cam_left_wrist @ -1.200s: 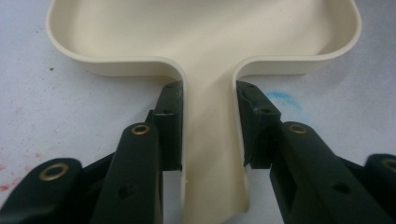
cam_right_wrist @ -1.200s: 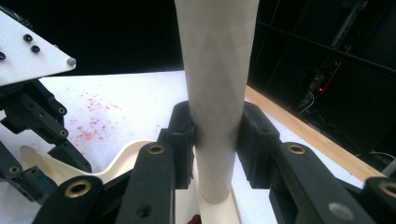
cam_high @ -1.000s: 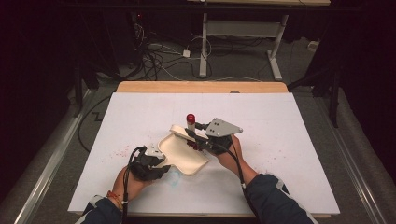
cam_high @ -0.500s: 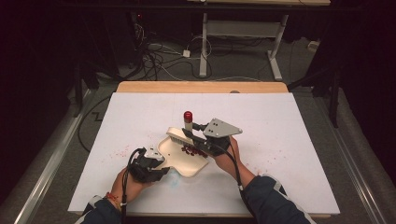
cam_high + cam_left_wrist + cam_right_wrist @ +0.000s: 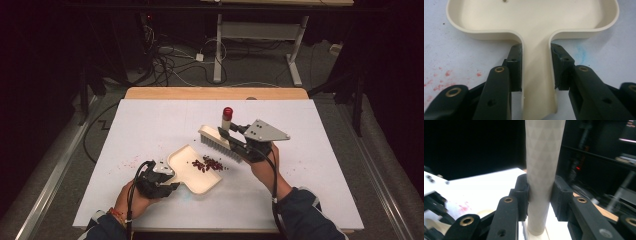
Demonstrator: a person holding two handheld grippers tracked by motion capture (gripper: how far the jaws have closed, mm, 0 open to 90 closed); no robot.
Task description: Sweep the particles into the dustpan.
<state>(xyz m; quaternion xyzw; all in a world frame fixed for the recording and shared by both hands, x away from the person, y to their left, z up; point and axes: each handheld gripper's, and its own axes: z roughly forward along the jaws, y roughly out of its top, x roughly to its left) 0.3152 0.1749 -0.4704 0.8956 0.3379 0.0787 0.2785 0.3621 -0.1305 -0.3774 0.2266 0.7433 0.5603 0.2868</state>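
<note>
The left hand-held gripper [image 5: 167, 176] was closed on the handle of a cream dustpan [image 5: 192, 169], and in the left gripper view both pads pressed the handle [image 5: 536, 80] from its two sides. The dustpan lay flat on the white table [image 5: 150, 125], with its open edge turned toward the brush. A small heap of dark red beans [image 5: 207, 164] sat near that edge, partly in the pan; whether some beans lay on the table I could not tell. Faint red marks [image 5: 127, 162] stayed on the table at the left of the pan.

The right hand-held gripper [image 5: 232, 140] held the brush [image 5: 217, 140] by its pale handle [image 5: 544, 170], which stood upright between the jaws and ended in a red cap [image 5: 227, 112]. The bristles hung above the table, just beyond the beans and not touching them.

I judged that the sweeping step was in hand, between two strokes. The next move probably called for lowering the bristles behind the beans and pulling them deeper into the pan, while the left side kept the pan firmly down.
</note>
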